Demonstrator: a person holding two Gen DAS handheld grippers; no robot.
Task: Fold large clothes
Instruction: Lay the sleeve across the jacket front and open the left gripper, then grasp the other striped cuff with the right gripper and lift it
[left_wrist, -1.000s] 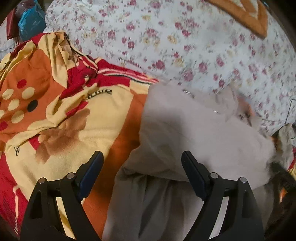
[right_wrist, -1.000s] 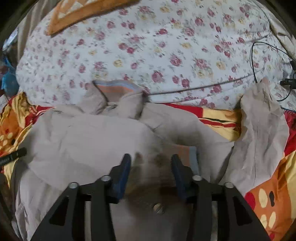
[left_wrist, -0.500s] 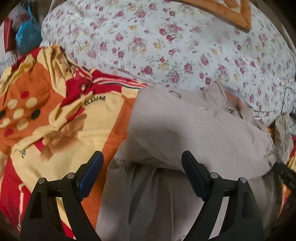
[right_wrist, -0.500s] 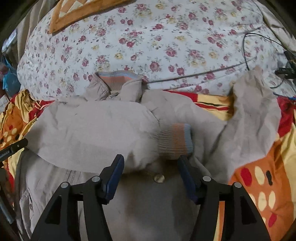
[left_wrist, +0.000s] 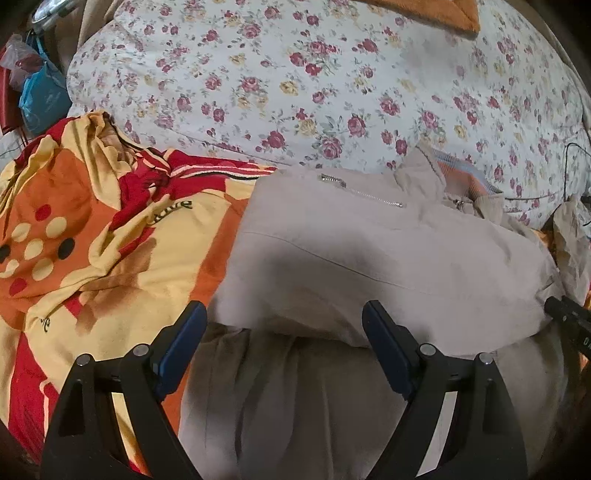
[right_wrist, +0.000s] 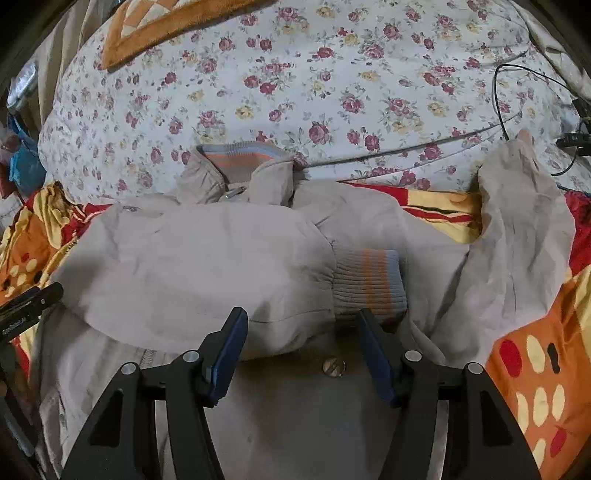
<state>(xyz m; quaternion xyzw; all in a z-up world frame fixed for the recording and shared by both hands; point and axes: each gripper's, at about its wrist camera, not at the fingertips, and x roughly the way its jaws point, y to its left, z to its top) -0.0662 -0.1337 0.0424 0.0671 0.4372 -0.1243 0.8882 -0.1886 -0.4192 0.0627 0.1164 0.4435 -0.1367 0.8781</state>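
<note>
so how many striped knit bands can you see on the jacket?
2. The collar band sits at the far end against the floral quilt; the cuff ends the sleeve folded across the jacket front. The other sleeve's cuff isn't visible, possibly hidden.

One beige jacket (right_wrist: 207, 258), one orange patterned blanket (left_wrist: 92, 251), one floral quilt (right_wrist: 314, 85), one black cable (right_wrist: 506, 96) and two grippers (both black-framed).
</note>
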